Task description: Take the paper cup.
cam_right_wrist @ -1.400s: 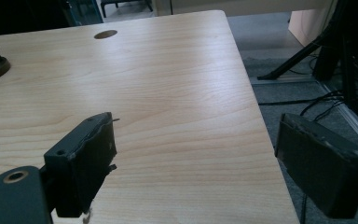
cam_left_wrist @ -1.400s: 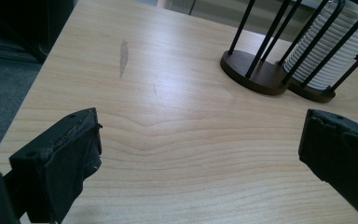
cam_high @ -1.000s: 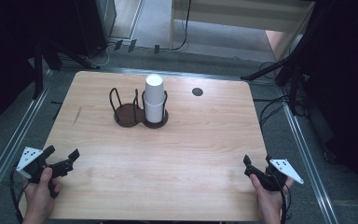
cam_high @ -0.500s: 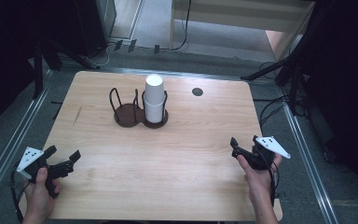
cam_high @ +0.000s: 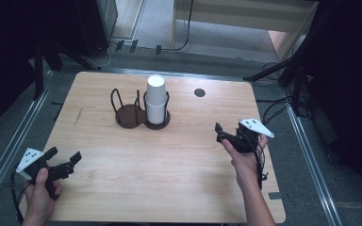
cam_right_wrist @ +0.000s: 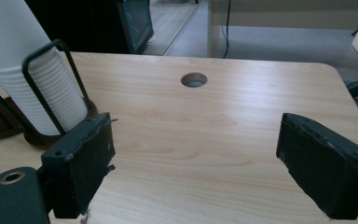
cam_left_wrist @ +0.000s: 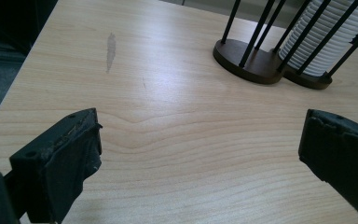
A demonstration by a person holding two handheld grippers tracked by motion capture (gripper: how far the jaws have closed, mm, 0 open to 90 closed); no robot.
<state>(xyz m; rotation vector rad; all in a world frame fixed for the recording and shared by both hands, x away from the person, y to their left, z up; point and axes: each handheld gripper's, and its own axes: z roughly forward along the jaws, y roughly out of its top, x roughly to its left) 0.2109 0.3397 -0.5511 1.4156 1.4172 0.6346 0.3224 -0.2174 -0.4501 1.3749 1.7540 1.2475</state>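
On the wooden table [cam_high: 169, 165] stands a dark brown holder [cam_high: 133, 115] with two round bases and thin black wire posts, a little to the far side of the middle. Its right base carries a tall stack of white paper cups [cam_high: 155, 99], which stands upright between the posts and rises above them; the left base is bare. To the right of the holder, near the far edge, there is a small round cable hole [cam_high: 199, 92] in the table top. The right gripper [cam_high: 222, 133] is held over the right part of the table, well apart from the cups and nearer to the person than they are, and it points to the left and far, toward the holder. Its jaws have just been opening a little more, and they stand wide apart with nothing between them; in the right gripper view the wood of the table shows in the gap, and the stack of cups is at the far left, beyond the left jaw. The left gripper [cam_high: 65, 160] is over the near left corner of the table, far from the holder, and points to the right and far. Its jaws also stand wide apart and hold nothing. A pale grey stain [cam_left_wrist: 110, 46] marks the wood to the left of the holder.
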